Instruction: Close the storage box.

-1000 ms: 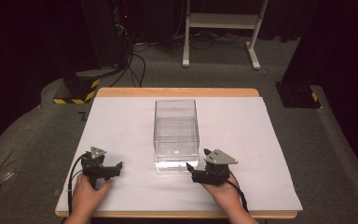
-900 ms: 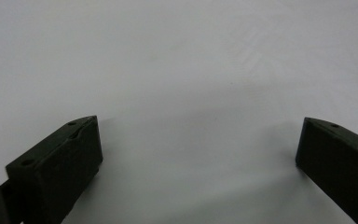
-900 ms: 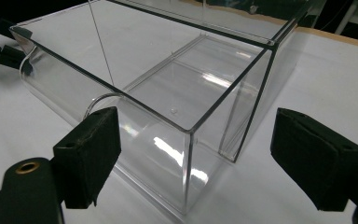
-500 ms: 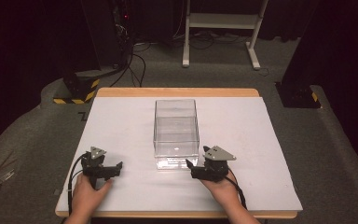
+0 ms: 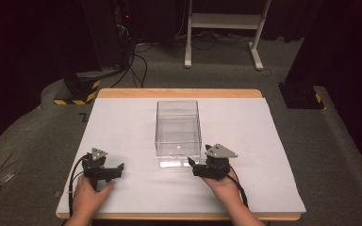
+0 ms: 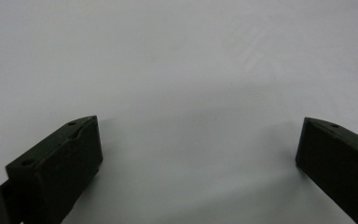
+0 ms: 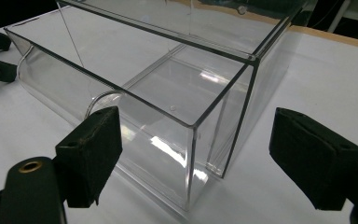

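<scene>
Right gripper view: clear box (image 7: 168, 88) just ahead of open jaws.

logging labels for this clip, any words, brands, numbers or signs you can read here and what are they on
None can be read for sure.
A dark mark that looks like "Z" sits at the left edge of the white sheet on the table; part of it is cut off, so it is unsure.
The clear box has no print on it.
The left tool and right tool show no readable marking.
The yellow and black stripes on the floor carry no words.
</scene>
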Available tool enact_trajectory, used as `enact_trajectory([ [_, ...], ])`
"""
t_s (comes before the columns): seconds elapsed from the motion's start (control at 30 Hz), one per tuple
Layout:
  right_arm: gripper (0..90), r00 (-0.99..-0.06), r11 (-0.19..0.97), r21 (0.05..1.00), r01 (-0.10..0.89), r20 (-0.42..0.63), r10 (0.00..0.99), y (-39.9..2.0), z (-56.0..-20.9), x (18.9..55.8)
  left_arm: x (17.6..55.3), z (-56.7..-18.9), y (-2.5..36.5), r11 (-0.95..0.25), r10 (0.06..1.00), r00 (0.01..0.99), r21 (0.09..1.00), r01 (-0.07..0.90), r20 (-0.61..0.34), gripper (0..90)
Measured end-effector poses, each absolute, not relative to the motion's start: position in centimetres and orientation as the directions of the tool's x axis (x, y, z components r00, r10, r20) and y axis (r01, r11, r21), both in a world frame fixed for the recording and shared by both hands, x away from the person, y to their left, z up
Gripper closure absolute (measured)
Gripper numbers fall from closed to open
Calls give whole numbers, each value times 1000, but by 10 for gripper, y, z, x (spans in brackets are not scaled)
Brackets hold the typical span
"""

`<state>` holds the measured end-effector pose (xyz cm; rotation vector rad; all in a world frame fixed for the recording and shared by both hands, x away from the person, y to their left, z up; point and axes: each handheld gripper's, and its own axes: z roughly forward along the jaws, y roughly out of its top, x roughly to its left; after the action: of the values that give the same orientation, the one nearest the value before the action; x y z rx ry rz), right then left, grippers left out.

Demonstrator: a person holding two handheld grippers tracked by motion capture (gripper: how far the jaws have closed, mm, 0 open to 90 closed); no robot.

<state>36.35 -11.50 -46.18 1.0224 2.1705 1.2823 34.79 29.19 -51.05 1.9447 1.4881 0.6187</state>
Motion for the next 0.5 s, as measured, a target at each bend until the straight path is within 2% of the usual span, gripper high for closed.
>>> enact_trajectory([
  [0.5, 174, -620, 293, 871, 394, 17, 784, -111, -464, 378, 348, -511, 292, -186, 965, 261, 708, 681, 3, 5],
])
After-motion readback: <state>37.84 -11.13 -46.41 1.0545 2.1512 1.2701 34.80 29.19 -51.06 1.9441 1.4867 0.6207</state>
